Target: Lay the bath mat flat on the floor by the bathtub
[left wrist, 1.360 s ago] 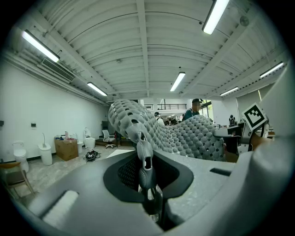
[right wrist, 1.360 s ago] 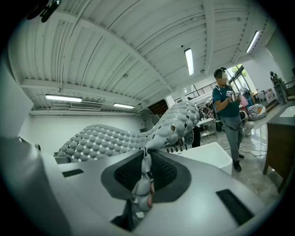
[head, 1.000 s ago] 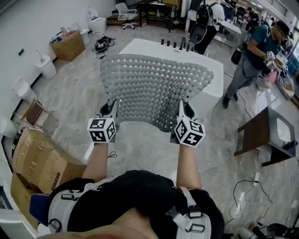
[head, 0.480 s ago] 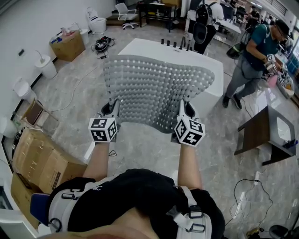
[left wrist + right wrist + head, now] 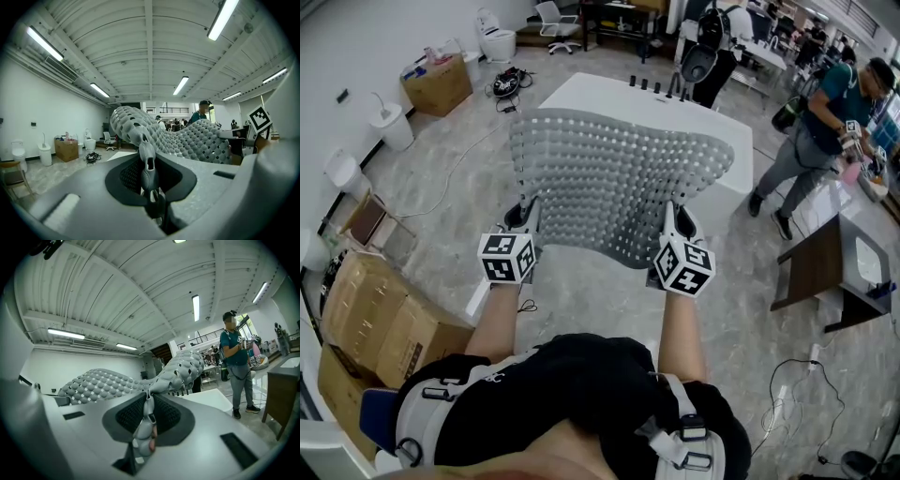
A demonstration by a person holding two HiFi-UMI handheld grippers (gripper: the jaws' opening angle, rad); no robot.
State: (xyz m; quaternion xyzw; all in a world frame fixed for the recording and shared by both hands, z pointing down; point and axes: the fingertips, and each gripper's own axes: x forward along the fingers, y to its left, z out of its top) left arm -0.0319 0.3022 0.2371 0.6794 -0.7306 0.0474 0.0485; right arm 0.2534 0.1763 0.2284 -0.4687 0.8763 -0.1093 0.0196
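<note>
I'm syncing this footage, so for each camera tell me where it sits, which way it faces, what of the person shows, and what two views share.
Head view: on the head, facing steeply down at the bath mat held up before the bathtub; torso, forearms, left gripper and right gripper show.
Left gripper view: on that gripper, facing along its jaws, shut on the mat's edge, and up at the ceiling.
Right gripper view: the same, farther along that edge.
Both gripper views share a bystander.
</note>
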